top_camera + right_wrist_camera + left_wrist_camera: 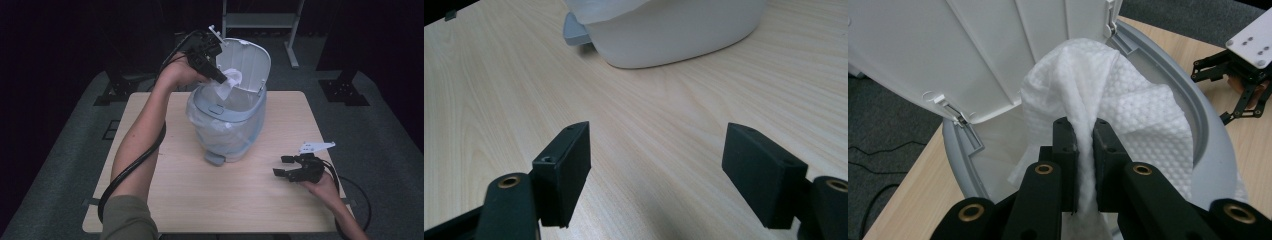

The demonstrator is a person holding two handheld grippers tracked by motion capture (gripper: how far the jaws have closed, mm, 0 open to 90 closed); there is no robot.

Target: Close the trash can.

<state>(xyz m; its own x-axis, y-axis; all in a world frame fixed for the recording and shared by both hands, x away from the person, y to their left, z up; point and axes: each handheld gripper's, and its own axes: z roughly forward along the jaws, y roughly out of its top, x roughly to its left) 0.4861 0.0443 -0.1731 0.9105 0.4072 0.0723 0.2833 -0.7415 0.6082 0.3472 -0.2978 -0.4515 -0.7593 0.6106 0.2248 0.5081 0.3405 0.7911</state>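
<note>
A white pedal bin (231, 131) lined with a clear bag stands mid-table, its lid (248, 61) raised. My left gripper (220, 79) hangs over the bin's mouth, shut on a white dimpled paper towel (228, 82). From the left gripper view the paper towel (1108, 95) runs pinched between the two black pads (1066, 145) and drapes over the bin's grey rim (1198, 125). My right gripper (281, 165) rests low over the table at the right, jaws wide apart with nothing between them. The right gripper view has the bin's base (674, 37) ahead of the right gripper (656, 170).
The bin's grey foot pedal (215, 159) points toward the table's front. The wooden tabletop (200, 195) lies bare in front of the bin. A black cable (135, 167) trails from the left gripper along the forearm. A metal stand (260, 20) is behind the table.
</note>
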